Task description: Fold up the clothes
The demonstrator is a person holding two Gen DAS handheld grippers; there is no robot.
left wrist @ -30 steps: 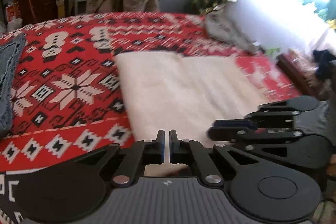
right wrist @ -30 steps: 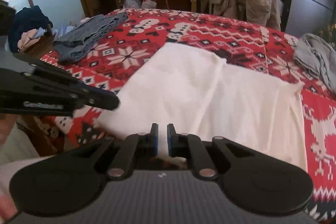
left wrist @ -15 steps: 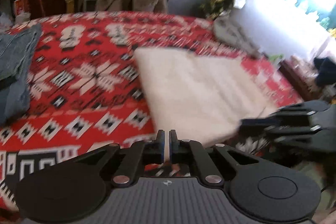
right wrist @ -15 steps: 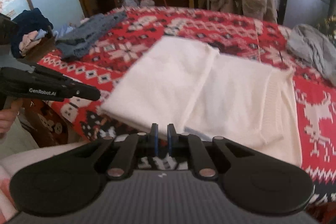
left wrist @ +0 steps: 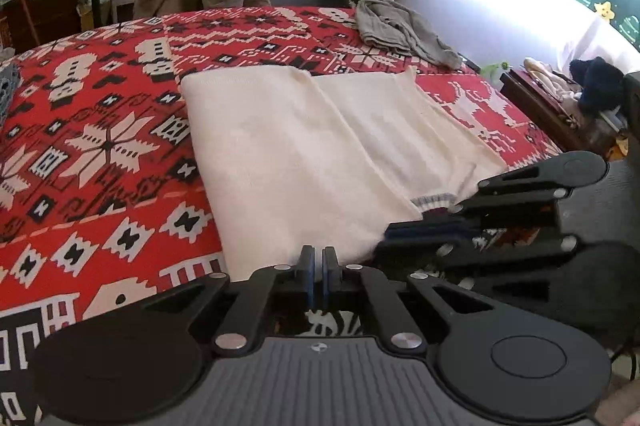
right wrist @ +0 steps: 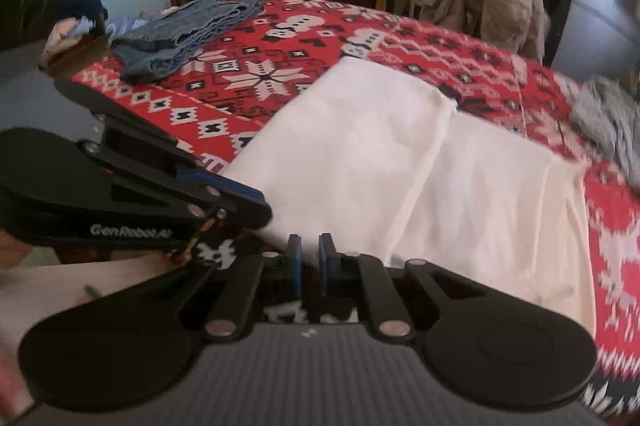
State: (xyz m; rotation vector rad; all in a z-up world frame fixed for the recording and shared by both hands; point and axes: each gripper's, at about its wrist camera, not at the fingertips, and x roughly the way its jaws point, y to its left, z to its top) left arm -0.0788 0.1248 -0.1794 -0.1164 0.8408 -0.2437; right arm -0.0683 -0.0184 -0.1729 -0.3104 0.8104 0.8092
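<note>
Both my left claw (left wrist: 318, 276) and right claw (right wrist: 309, 266) sat nearly closed at the white sweater's (left wrist: 304, 150) near hem, sides folded in, crosswise fold seemingly left.

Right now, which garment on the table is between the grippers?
The white garment, flat and half folded at the near edge. The grey garment lies crumpled at the far right; the denim sits far left.
</note>
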